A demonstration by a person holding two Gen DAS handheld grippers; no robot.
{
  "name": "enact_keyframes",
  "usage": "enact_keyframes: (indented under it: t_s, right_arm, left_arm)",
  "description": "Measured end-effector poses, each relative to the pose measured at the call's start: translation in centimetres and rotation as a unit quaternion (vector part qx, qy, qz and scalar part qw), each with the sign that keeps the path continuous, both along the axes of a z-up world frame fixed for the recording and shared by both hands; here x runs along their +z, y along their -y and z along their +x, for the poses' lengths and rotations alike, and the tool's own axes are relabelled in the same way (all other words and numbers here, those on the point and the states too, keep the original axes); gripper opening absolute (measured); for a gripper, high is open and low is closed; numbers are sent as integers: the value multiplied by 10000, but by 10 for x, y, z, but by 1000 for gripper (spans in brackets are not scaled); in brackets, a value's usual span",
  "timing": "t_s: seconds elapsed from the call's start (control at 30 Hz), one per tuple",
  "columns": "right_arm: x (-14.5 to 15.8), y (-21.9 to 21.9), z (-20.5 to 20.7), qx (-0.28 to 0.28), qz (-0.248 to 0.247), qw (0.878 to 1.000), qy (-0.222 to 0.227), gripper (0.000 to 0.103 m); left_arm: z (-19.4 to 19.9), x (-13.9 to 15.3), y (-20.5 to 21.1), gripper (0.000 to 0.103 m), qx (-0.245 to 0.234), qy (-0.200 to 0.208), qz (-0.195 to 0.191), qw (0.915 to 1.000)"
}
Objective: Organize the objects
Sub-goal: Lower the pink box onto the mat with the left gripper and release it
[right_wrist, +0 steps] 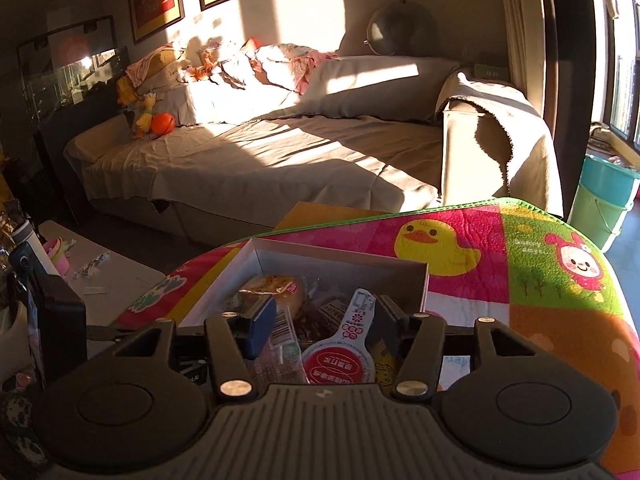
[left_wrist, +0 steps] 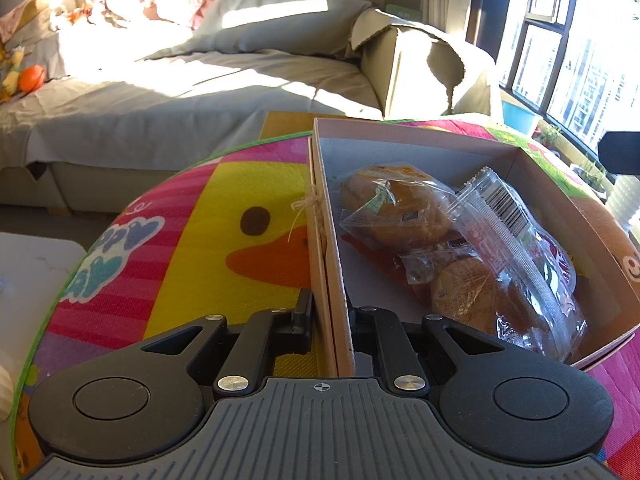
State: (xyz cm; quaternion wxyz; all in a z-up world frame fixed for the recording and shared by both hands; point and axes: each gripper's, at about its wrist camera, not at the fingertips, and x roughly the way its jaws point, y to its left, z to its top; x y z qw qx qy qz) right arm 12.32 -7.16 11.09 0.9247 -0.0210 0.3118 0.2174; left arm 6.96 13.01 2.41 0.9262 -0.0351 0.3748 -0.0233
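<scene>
While my left gripper (left_wrist: 330,320) has its fingers (left_wrist: 303,312) clamped on the near side wall of the cardboard box (left_wrist: 420,140), one finger outside the wall and one inside, my right gripper (right_wrist: 320,320) hangs over the near end of the same box (right_wrist: 340,256) with its fingers (right_wrist: 260,322) apart and nothing between them. I judge the step in hand to be steadying the box while the packets are settled inside it. To do it well, I would keep the left grip square on the wall, since thin card will buckle if twisted, and bring the right fingers down only onto a packet's sealed edge, not onto the food. The box sits on the duck-print mat (left_wrist: 224,216) that covers the counter, with the mat showing on both sides of it. Inside the box lie a wrapped bun (left_wrist: 396,204) toward its far end, a second wrapped bun (left_wrist: 464,296) nearer my left fingers, and a clear barcode packet (left_wrist: 516,248) lying across them toward the far wall. From the right wrist view, a red round-labelled packet (right_wrist: 340,360) sits directly below my open fingers at the box's near end. Whether anything lies beneath these packets I cannot tell.
</scene>
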Motion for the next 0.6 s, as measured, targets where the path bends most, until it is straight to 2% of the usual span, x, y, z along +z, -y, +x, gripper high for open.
enact_keyframes:
  t_s: [0.1, 0.17, 0.27, 0.37, 0.47, 0.6]
  right_arm:
    - [-8, 1, -12, 210, -382, 9990, 82, 79]
    - [-16, 3, -21, 429, -593, 9973, 25, 83]
    - [-34, 8, -39, 706, -887, 9935, -113, 83]
    - [-51, 18, -50, 651, -1046, 9923, -99, 81]
    - [-59, 37, -40, 446, -673, 9966, -194, 81]
    - [-61, 59, -15, 19, -698, 9975, 80, 81]
  left_arm:
    - [0, 0, 0, 13, 4, -2, -1, 10000]
    - [0, 0, 0, 13, 4, -2, -1, 10000]
    - [2, 0, 2, 13, 34, -13, 29, 10000]
    - [6, 1, 15, 13, 67, -39, 251, 9997]
    - [22, 2, 32, 14, -21, -58, 399, 9992]
    - [69, 1, 67, 14, -283, -43, 383, 9989]
